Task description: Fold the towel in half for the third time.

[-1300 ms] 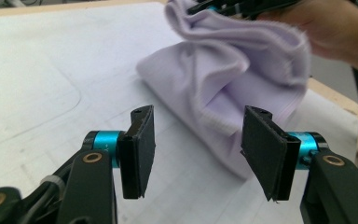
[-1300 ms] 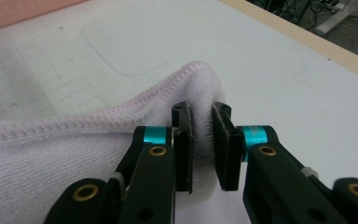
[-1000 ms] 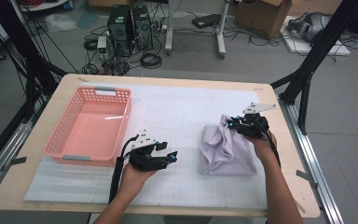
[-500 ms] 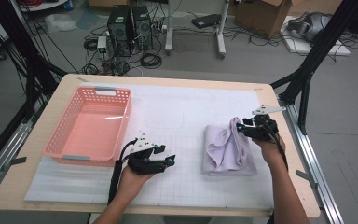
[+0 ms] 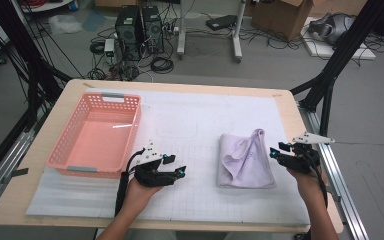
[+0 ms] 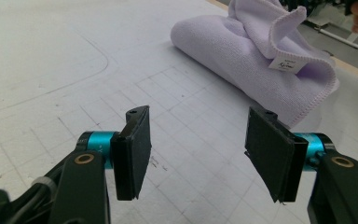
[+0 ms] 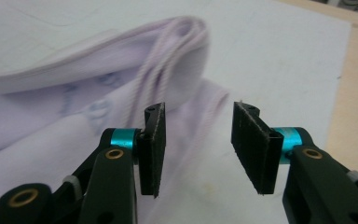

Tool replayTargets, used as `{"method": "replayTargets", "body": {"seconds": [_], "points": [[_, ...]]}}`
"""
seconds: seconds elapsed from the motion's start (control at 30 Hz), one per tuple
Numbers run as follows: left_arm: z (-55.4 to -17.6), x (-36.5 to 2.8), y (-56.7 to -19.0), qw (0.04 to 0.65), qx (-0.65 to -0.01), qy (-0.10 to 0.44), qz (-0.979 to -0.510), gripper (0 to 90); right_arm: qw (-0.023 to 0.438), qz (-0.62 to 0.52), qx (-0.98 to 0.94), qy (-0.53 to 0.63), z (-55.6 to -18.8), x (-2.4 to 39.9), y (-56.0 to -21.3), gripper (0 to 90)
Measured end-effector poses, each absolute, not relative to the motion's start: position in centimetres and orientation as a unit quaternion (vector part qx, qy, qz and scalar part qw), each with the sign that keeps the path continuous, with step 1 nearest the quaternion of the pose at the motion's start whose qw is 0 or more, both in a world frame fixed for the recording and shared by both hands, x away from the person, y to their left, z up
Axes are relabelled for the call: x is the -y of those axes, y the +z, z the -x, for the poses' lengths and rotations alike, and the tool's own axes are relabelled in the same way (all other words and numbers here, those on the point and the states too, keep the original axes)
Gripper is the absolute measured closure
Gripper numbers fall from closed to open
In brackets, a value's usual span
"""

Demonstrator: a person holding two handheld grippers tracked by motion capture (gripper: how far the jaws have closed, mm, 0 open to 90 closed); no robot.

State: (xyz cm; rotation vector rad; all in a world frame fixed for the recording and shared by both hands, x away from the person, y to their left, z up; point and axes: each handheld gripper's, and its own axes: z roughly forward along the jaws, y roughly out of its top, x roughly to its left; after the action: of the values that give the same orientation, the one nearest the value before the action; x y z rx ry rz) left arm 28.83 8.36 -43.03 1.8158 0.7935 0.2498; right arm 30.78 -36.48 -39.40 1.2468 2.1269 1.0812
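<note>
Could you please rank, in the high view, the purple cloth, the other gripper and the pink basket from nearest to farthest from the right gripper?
Measured from the right gripper:
1. Purple cloth, lying folded just to its left, nearest.
2. Left gripper, farther left, past the cloth, near the table's front.
3. Pink basket, at the table's left side, farthest.

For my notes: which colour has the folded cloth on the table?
The cloth is pale lilac, with a small white label; the left gripper view shows it best.
</note>
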Motion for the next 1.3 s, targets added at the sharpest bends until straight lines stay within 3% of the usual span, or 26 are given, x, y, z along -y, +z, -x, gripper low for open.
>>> {"method": "replayTargets", "body": {"seconds": [0.13, 0.23, 0.33, 0.43, 0.6, 0.67, 0.77, 0.9, 1.3], "points": [[-28.8, -8.4, -43.0, 0.549, -0.331, 0.106, -0.76, 40.1, 0.21, -0.436, -0.782, 0.394, -28.8, 35.2, -40.2, 53.9], [-28.8, -8.6, -43.0, 0.553, -0.329, 0.108, -0.758, 39.0, 0.208, -0.436, -0.789, 0.379, -28.2, 34.4, -41.1, 59.4], [-28.7, -8.8, -43.0, 0.556, -0.33, 0.111, -0.755, 38.5, 0.189, -0.449, -0.782, 0.388, -28.3, 34.3, -42.0, 65.9], [-28.6, -9.0, -43.1, 0.56, -0.33, 0.112, -0.752, 37.2, 0.171, -0.447, -0.789, 0.386, -28.3, 34.2, -42.7, 82.1], [-28.5, -9.3, -43.4, 0.558, -0.335, 0.11, -0.751, 36.5, 0.204, -0.458, -0.789, 0.356, -27.8, 34.3, -42.1, 83.7], [-28.5, -9.4, -43.3, 0.557, -0.336, 0.111, -0.751, 36.5, 0.204, -0.462, -0.79, 0.346, -27.6, 34.6, -42.0, 82.7], [-28.4, -9.4, -43.3, 0.559, -0.335, 0.111, -0.75, 36.5, 0.222, -0.469, -0.784, 0.339, -27.2, 34.5, -41.5, 69.6], [-28.4, -9.5, -43.3, 0.558, -0.336, 0.111, -0.75, 36.5, 0.242, -0.457, -0.769, 0.374, -27.0, 33.9, -39.7, 60.8], [-28.4, -9.2, -43.5, 0.555, -0.334, 0.106, -0.754, 36.5, 0.205, -0.45, -0.772, 0.4, -30.2, 29.8, -39.2, 50.4]]}}
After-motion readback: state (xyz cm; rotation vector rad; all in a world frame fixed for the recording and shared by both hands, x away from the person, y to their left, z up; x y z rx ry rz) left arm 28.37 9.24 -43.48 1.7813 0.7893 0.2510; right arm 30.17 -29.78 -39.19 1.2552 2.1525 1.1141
